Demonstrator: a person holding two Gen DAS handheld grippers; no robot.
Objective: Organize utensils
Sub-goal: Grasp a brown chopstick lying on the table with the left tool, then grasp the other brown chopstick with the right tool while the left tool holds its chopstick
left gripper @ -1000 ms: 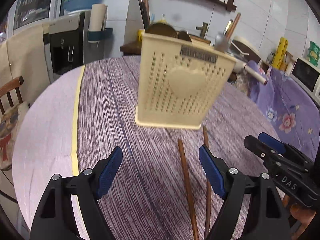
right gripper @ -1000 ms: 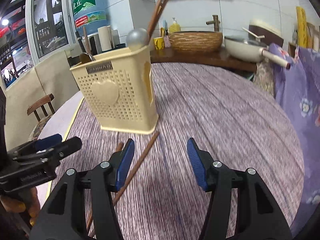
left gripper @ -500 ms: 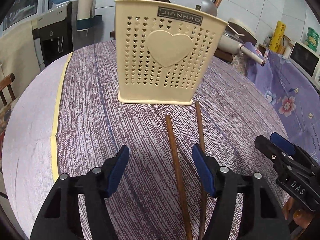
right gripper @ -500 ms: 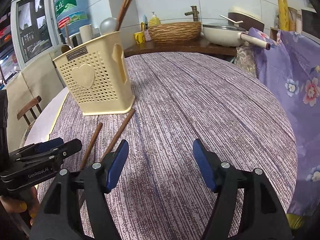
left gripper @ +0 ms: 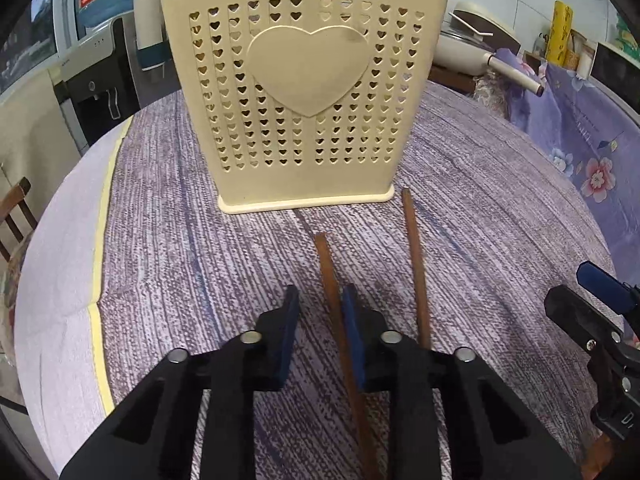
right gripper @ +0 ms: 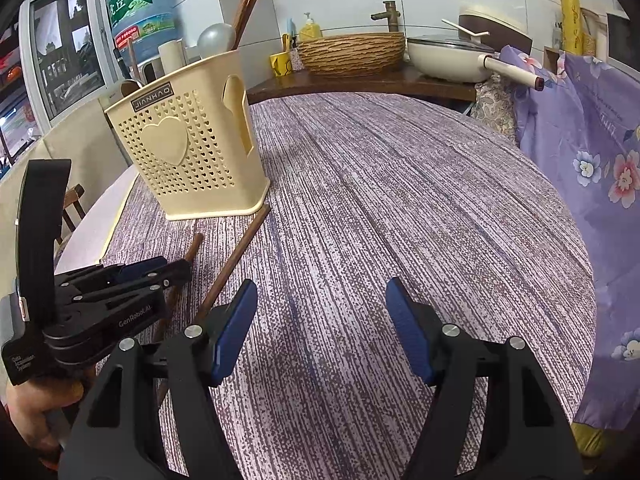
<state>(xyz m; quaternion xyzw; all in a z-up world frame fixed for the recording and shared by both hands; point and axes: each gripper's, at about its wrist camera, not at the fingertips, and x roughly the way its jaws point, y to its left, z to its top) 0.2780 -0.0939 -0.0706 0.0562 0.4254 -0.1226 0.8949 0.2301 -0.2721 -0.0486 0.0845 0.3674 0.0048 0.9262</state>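
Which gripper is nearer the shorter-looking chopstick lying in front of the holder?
Left. The left gripper straddles that chopstick, fingers closing around it. The right gripper hangs open over bare cloth, off to the side.

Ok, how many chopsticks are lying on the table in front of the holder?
2. One chopstick lies between the left gripper's fingers; the other chopstick lies beside it, its tip near the cream holder's right corner. More stand inside the holder, partly hidden.

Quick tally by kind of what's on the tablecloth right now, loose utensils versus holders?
Chopsticks lying loose: 2, the near chopstick between the left gripper's jaws, which have just been closing, and the far chopstick
Cream utensil holder: 1
Total: 3
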